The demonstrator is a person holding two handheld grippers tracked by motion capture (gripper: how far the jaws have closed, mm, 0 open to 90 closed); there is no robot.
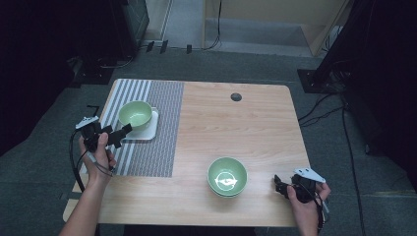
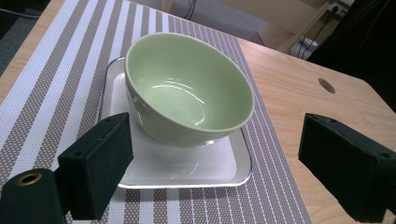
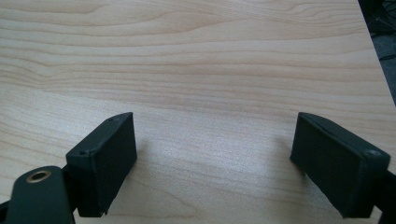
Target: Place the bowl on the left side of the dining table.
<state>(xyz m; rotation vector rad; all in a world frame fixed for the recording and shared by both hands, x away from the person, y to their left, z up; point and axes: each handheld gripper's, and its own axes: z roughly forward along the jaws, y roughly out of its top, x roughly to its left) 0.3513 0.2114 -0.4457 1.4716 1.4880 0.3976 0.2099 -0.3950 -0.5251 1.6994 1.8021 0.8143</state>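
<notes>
the left gripper [image 1: 110,133] hangs over the striped placemat [image 1: 162,147] near the left edge of the table [image 1: 255,128], held in the person's left hand [image 1: 101,152]. its jaws stand wide apart and hold nothing. they point at a pale green bowl [image 1: 135,114] that sits on a white square plate [image 1: 150,130] toward the far left corner of the table. in the left gripper view the bowl [image 2: 187,91] is upright and empty, resting toward the far side of the plate [image 2: 187,168], and the left jaw's pad reaches over the near left part of the plate without touching the bowl. the other pad hovers off to the right, above the seam where the placemat [image 2: 60,93] meets the bare wood.

a second green bowl [image 1: 226,177] stands on the bare wood near the near edge of the table, right of its middle, with a white mark on its inner bottom. it is well apart from the first bowl and off the placemat.

the right gripper [image 1: 279,187] rests low by the near right corner of the table, in the person's right hand [image 1: 305,199], just beside the second bowl but apart from it. in the right gripper view its jaws are spread wide over plain tabletop [image 3: 196,70], gripping nothing.

a small dark round hole [image 1: 236,97] sits in the tabletop near the far edge.
</notes>
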